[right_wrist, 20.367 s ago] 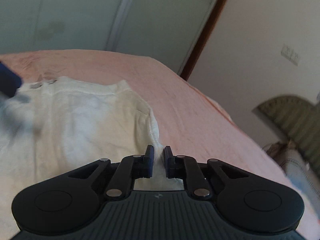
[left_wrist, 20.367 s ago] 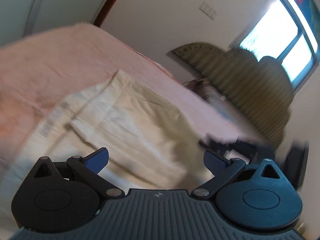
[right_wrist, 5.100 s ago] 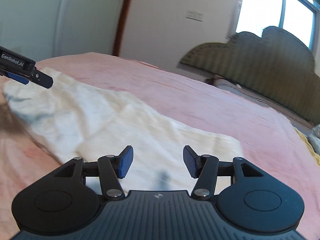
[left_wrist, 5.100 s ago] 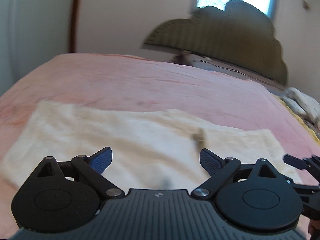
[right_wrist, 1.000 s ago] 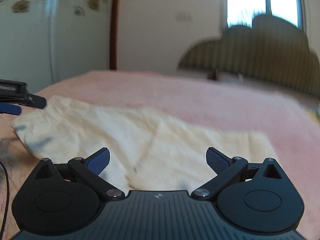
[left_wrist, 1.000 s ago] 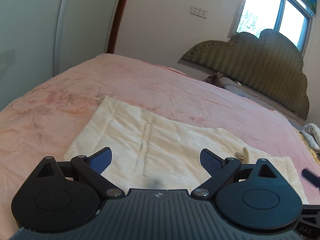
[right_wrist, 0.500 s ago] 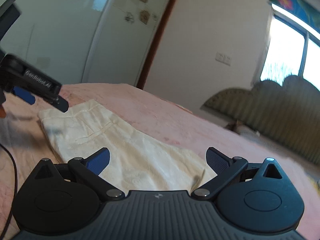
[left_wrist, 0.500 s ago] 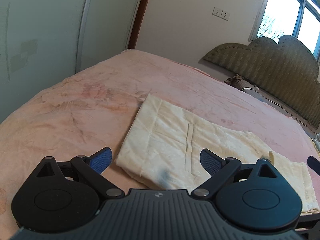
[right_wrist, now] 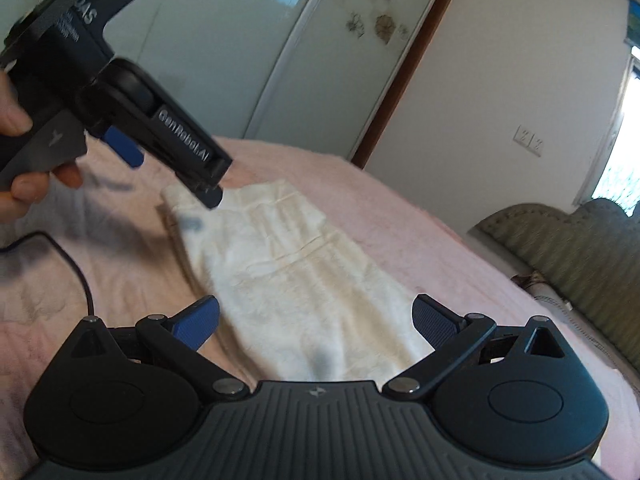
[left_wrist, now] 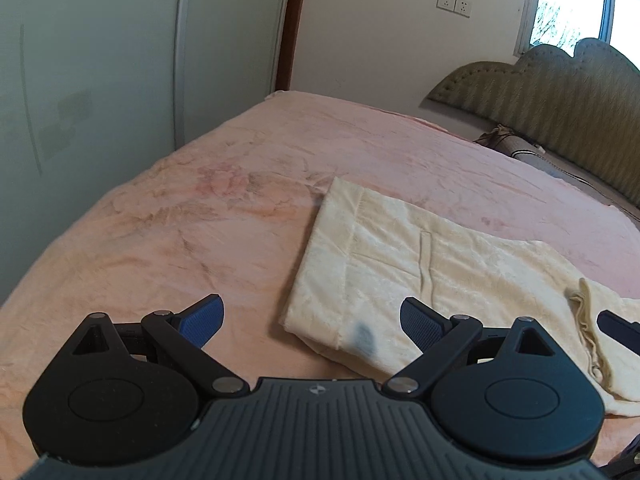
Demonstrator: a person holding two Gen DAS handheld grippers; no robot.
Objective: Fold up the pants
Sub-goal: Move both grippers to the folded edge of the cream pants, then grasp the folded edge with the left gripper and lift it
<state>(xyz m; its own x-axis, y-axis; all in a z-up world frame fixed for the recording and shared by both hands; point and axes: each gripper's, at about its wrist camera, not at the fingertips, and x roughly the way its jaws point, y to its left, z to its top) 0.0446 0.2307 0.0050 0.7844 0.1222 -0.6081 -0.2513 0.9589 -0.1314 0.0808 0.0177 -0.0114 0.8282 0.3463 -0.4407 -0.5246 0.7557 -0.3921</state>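
Note:
Cream pants (left_wrist: 420, 256) lie flat in a long strip on the pink bed cover (left_wrist: 200, 208), waistband end toward the left. My left gripper (left_wrist: 310, 320) is open and empty, hovering just short of the pants' near left corner. In the right wrist view the same pants (right_wrist: 300, 272) run away from my right gripper (right_wrist: 316, 320), which is open with nothing between its blue pads, above the leg end. The left gripper (right_wrist: 174, 180), held by a hand (right_wrist: 16, 128), hangs over the waistband corner. A finger of the right gripper (left_wrist: 616, 328) shows at the right edge.
A green padded headboard (left_wrist: 560, 92) and a pillow stand at the far right. A wardrobe door (left_wrist: 100, 60) borders the bed's left side. A black cable (right_wrist: 80, 272) lies on the cover by the left gripper. Bare pink cover stretches left of the pants.
Both views have swung left over the last second. The left gripper now sits over the waistband corner and looms larger in the right wrist view. Both grippers stayed open; the pants lie unmoved.

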